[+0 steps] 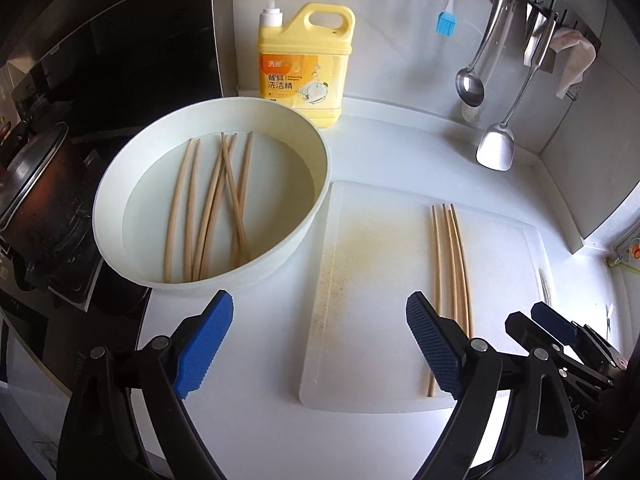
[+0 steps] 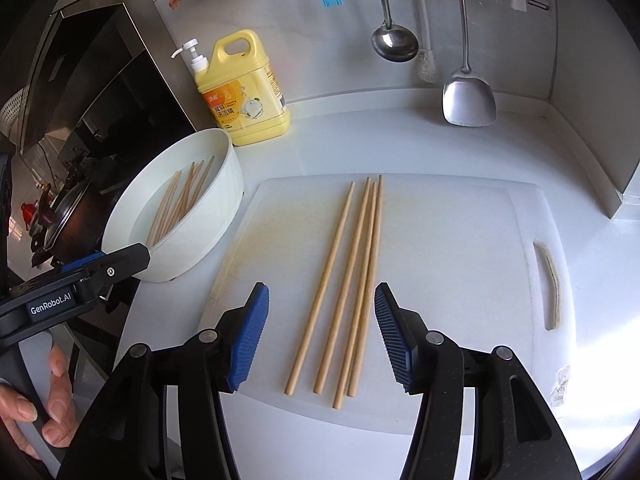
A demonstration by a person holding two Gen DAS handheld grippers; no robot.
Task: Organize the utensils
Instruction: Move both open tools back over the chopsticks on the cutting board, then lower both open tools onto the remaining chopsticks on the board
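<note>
Several wooden chopsticks [image 2: 348, 280] lie side by side on the white cutting board [image 2: 460, 260]. My right gripper [image 2: 322, 300] hovers over their near ends, open, with its blue pads on either side and not touching them. Several more chopsticks [image 1: 212, 208] lie crossed in the round white bowl [image 1: 240, 280] to the left of the board. My left gripper [image 1: 320, 320] is open wide and holds nothing, above the counter between the bowl and the cutting board [image 1: 368, 280]. The board's chopsticks [image 1: 452, 264] run past its right finger. The right gripper [image 1: 552, 320] shows at the lower right of the left wrist view.
A yellow dish-soap bottle [image 1: 304, 64] stands behind the bowl. A ladle [image 1: 470, 84], a metal spatula [image 1: 496, 144] and a blue brush [image 1: 447, 24] hang on the back wall. A stove with a pot [image 1: 36, 184] is at the left. A hand [image 2: 56, 400] holds the left gripper [image 2: 108, 264].
</note>
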